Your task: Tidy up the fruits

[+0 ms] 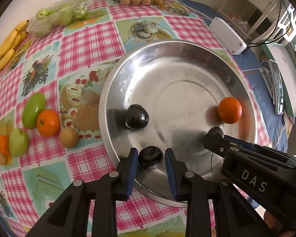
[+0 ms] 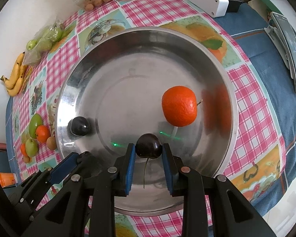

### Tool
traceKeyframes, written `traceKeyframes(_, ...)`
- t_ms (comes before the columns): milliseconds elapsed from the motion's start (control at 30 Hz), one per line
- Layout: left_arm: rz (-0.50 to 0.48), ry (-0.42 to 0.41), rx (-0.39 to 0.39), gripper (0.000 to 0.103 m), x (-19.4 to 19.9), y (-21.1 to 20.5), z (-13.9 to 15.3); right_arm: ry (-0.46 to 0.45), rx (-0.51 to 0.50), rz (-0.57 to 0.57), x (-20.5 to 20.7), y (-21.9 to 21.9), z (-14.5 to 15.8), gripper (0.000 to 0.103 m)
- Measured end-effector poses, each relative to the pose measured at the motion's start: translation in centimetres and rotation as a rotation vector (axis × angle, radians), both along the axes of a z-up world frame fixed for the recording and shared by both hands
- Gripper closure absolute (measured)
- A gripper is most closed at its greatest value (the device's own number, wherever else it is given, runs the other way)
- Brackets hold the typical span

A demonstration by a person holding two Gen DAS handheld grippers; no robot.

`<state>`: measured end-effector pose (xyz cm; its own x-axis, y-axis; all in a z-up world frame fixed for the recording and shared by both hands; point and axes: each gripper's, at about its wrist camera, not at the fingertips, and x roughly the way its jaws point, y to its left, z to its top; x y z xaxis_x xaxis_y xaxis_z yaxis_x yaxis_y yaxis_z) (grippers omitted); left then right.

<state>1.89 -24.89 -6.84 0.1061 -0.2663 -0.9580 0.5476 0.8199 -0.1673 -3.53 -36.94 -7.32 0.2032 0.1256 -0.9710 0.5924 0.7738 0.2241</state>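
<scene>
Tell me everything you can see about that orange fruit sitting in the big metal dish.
The mandarin is round and slightly squat, bright orange, with finely dimpled, faintly glossy peel. A short thin bit of stem sticks out on its right side. It looks whole and unpeeled. It rests on the sloping inner wall of the metal dish, right of centre, its orange reflection smeared on the wall beside it. Only the dish touches it; the dark cherries and both tongs stay apart.

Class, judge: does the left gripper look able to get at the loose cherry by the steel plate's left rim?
Probably yes: only bare plate lies between the left gripper and the loose cherry. A second cherry sits ungripped between its open jaws, though.
</scene>
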Motion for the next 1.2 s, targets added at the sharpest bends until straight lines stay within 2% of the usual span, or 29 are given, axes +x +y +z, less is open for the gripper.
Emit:
traceKeyframes(100,-0.005,0.01,-0.016,0.059,-0.1,0.0,0.2,-0.004,-0.008,-0.008,0.0,-0.1,0.3,0.063)
traceKeyframes(233,-0.011,-0.006,-0.008,0.055,-0.3,-0.2,0.7,-0.016,-0.019,-0.01,0.0,0.1,0.8,0.061)
traceKeyframes(367,-0.004,-0.016,-0.031,0.052,-0.3,0.1,1.8,-0.042,-0.035,-0.01,0.0,0.2,1.9,0.06)
traceKeyframes(500,0.008,-0.029,-0.05,0.046,-0.2,0.5,2.9,-0.065,-0.052,-0.018,-0.2,0.3,2.8,0.045)
traceKeyframes(700,0.085,-0.038,-0.027,0.042,0.9,2.2,3.3,-0.065,-0.051,-0.037,-0.2,-0.4,3.0,0.034)
traceKeyframes(900,0.193,-0.034,0.003,0.038,2.5,4.8,2.6,-0.059,-0.054,-0.043,-0.4,-0.5,2.9,0.032)
traceKeyframes(1133,0.295,-0.03,0.017,0.028,4.1,7.6,2.5,-0.05,-0.056,-0.028,-0.4,0.0,2.7,0.025)
traceKeyframes(1200,0.315,-0.03,0.027,0.026,4.5,8.0,2.4,-0.05,-0.056,-0.025,-0.3,0.0,2.6,0.019)
